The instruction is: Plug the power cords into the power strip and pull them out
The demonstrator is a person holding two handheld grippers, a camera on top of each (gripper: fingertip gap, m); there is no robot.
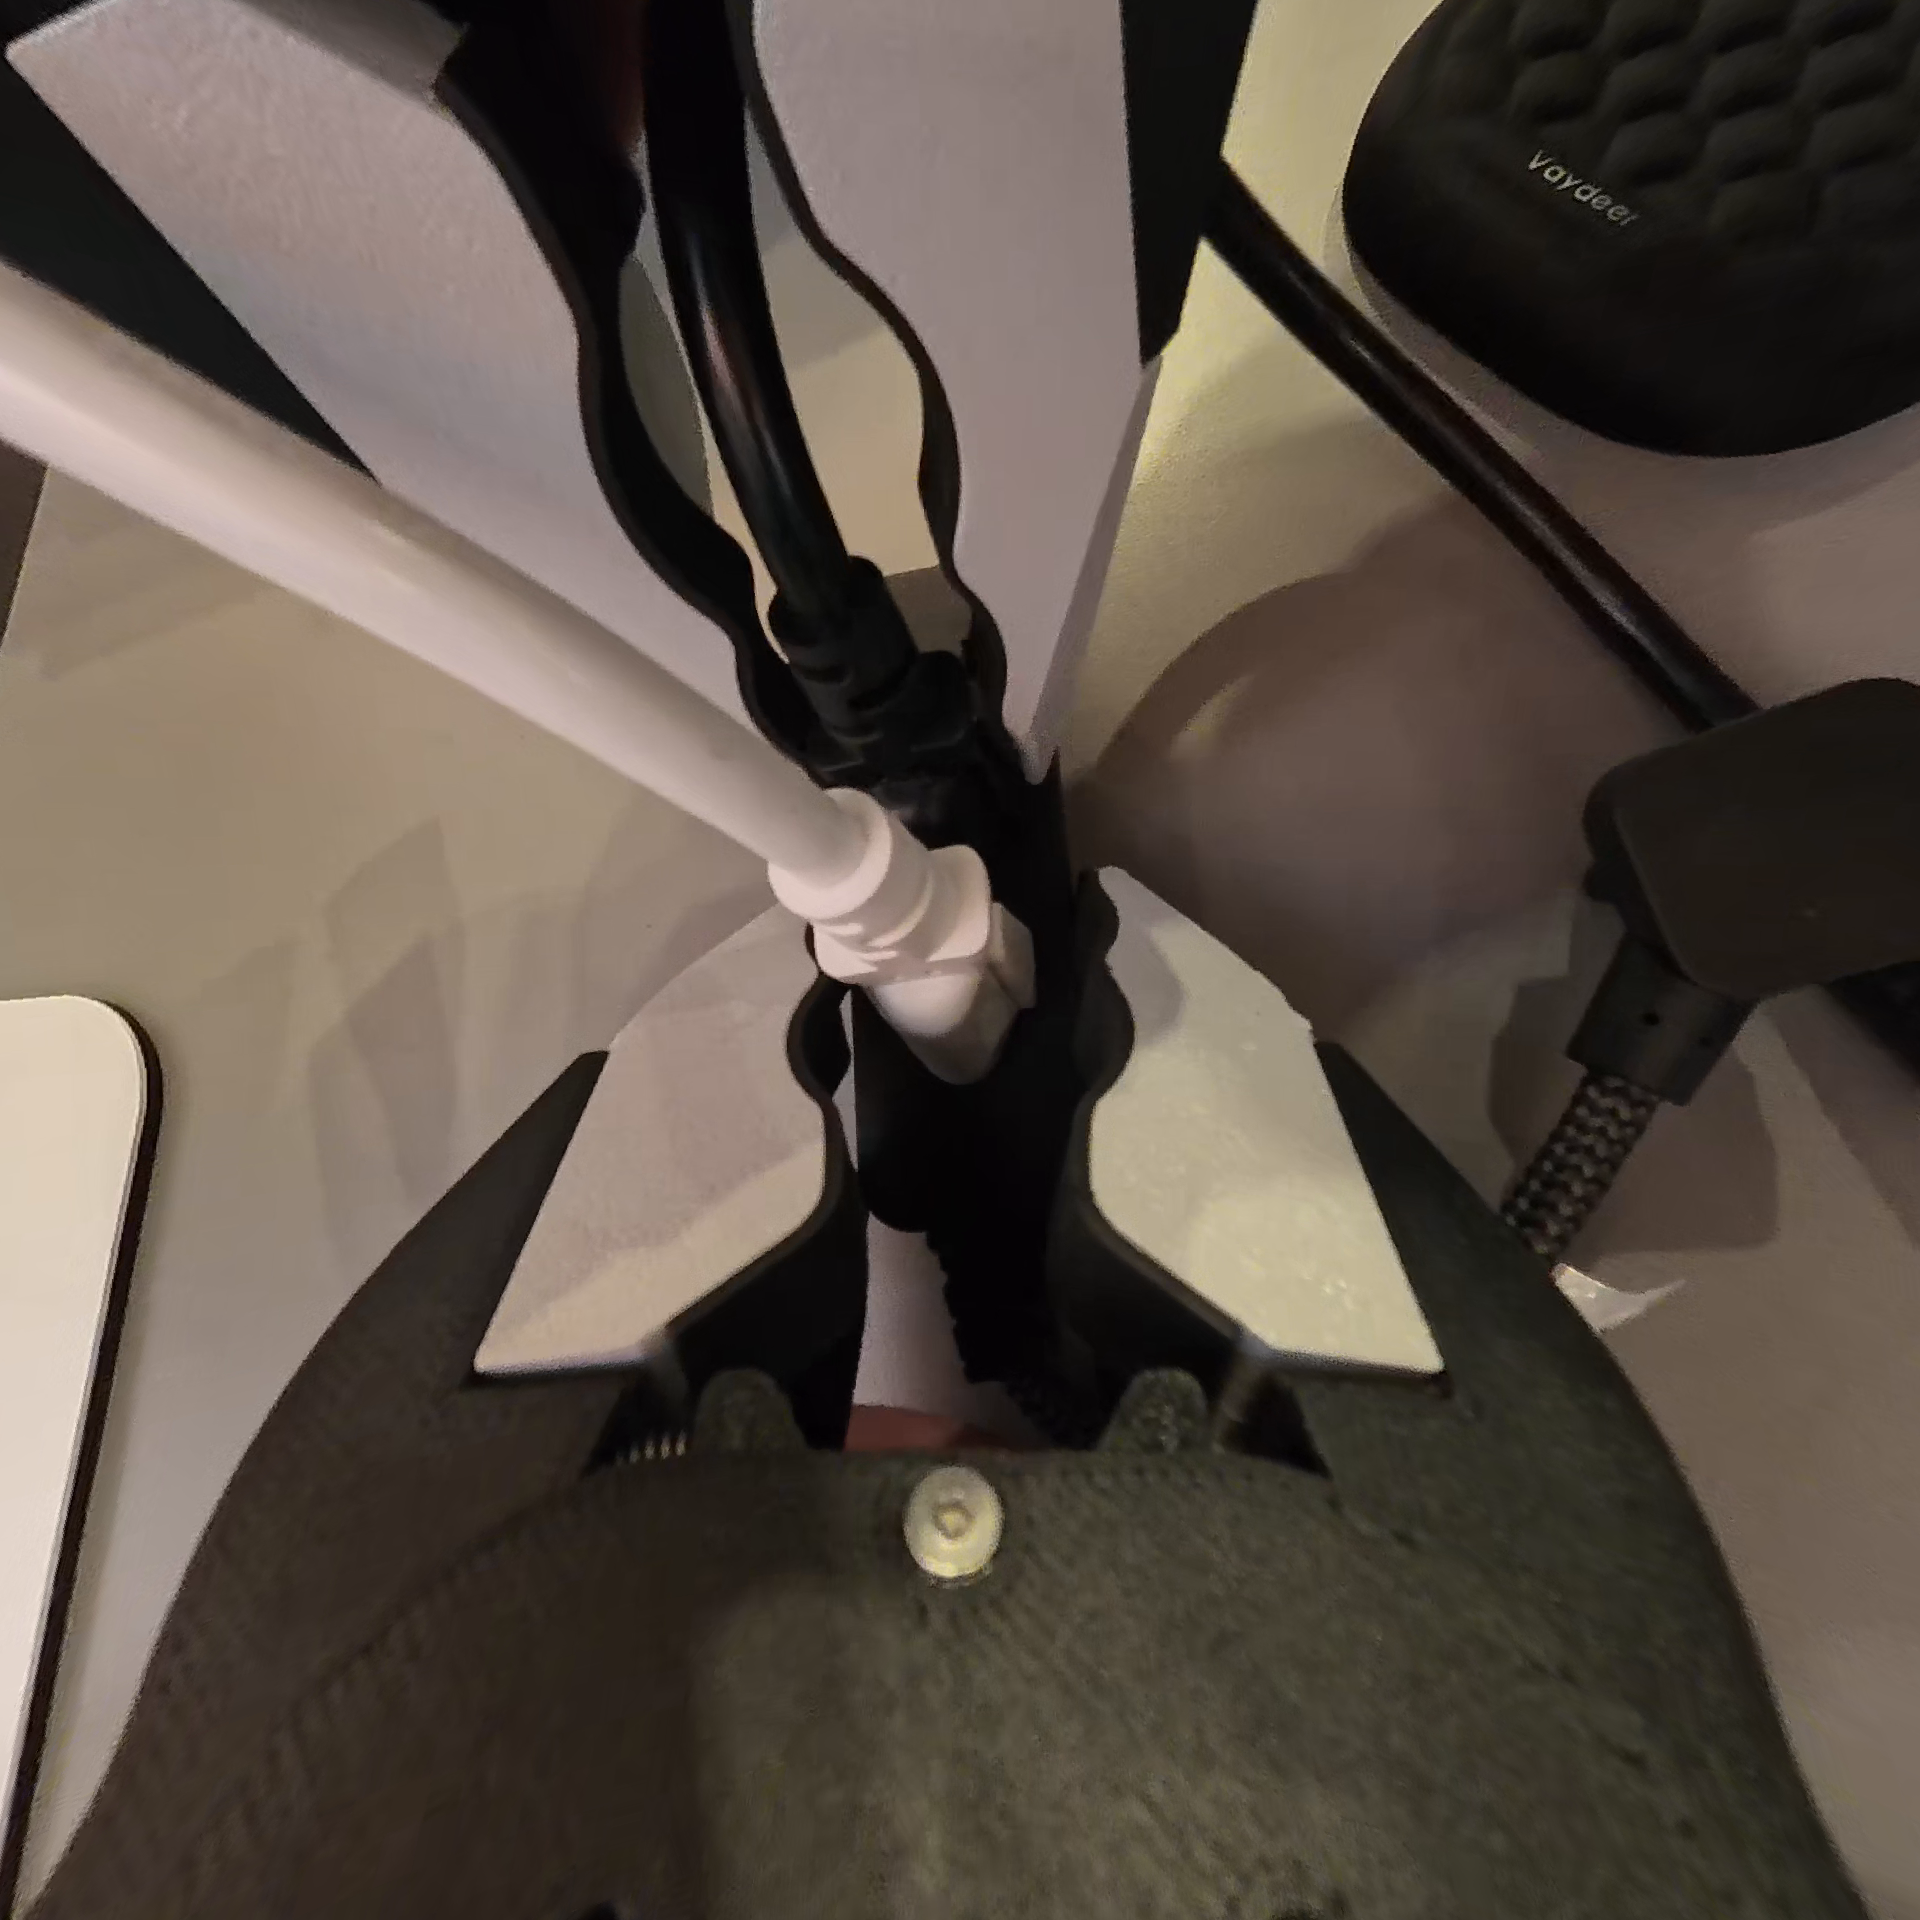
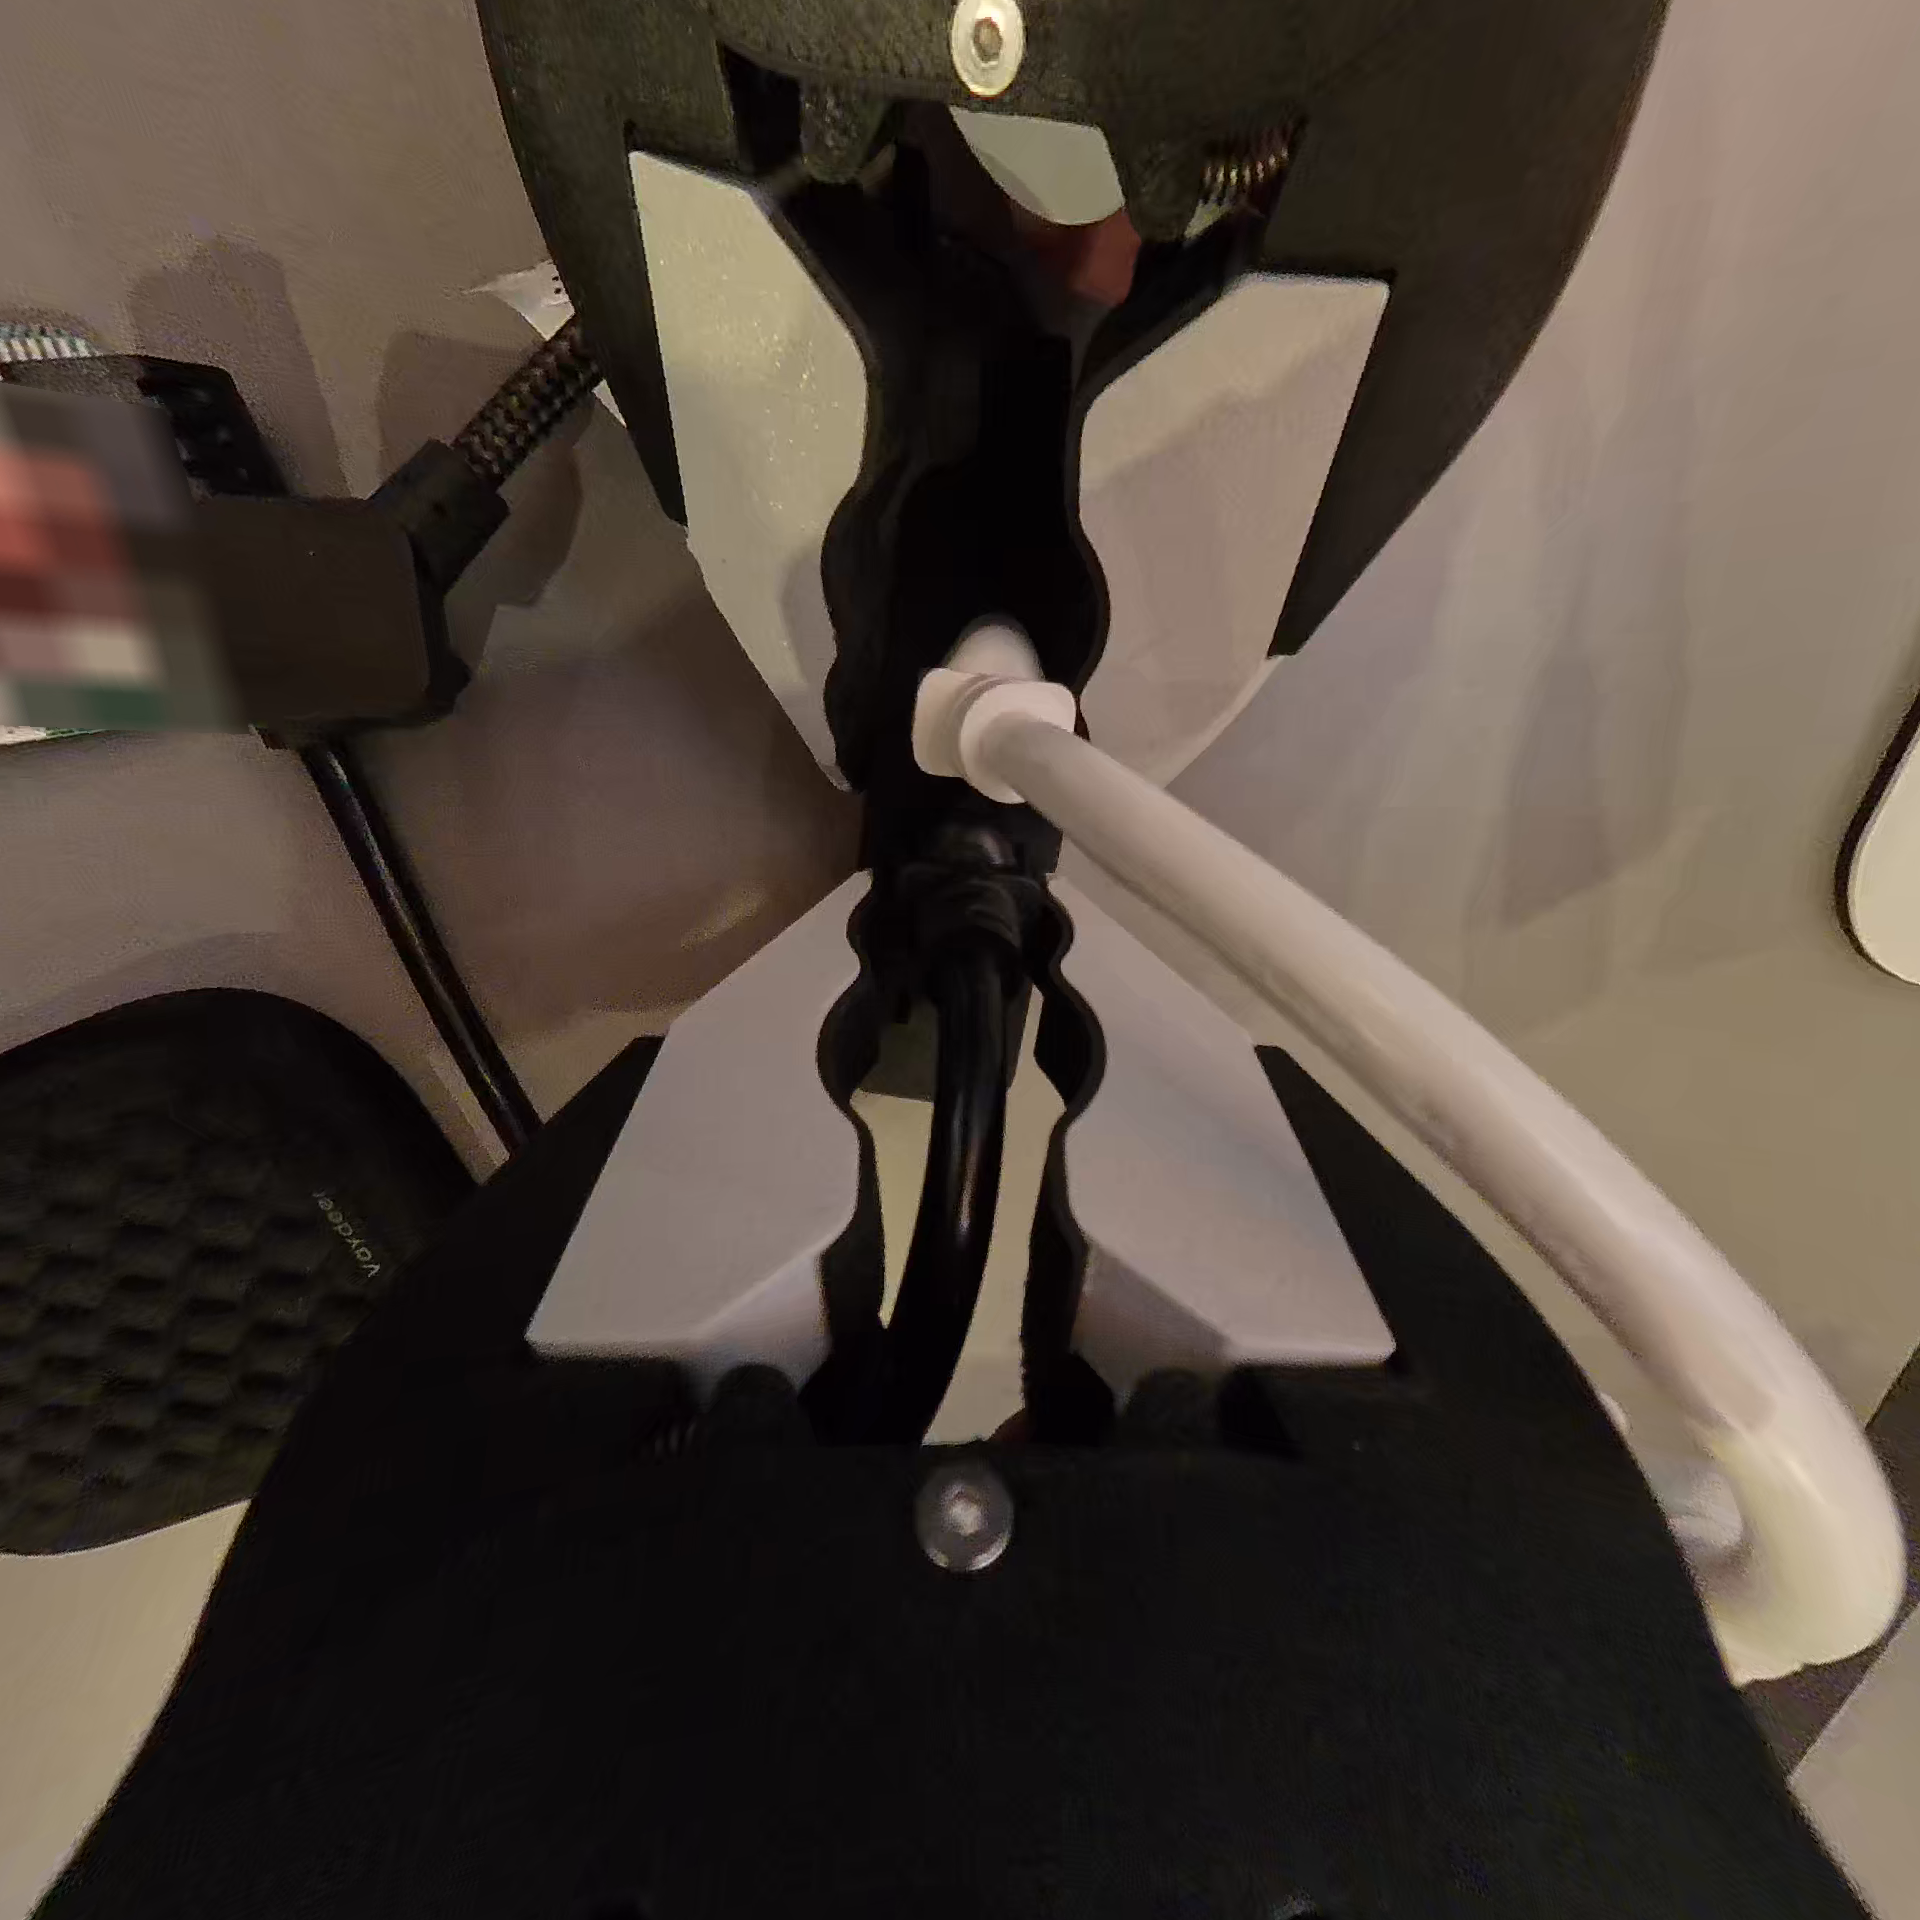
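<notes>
Tip to tip, the left gripper point(image 1: 997, 997) pinches the white plug point(image 1: 935, 966) and the right gripper point(image 2: 961, 883) pinches the black plug point(image 2: 961, 894), seemingly mid-join or mid-pull, so next they need a straight axial motion.

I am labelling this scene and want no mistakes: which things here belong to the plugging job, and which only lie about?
Belonging to the job:
- left hand-held gripper, shut on the white cord
- right hand-held gripper, shut on the black cord

Only lying about:
- black textured pad
- black adapter with its braided cable
- thin black cable
- white flat object
</notes>
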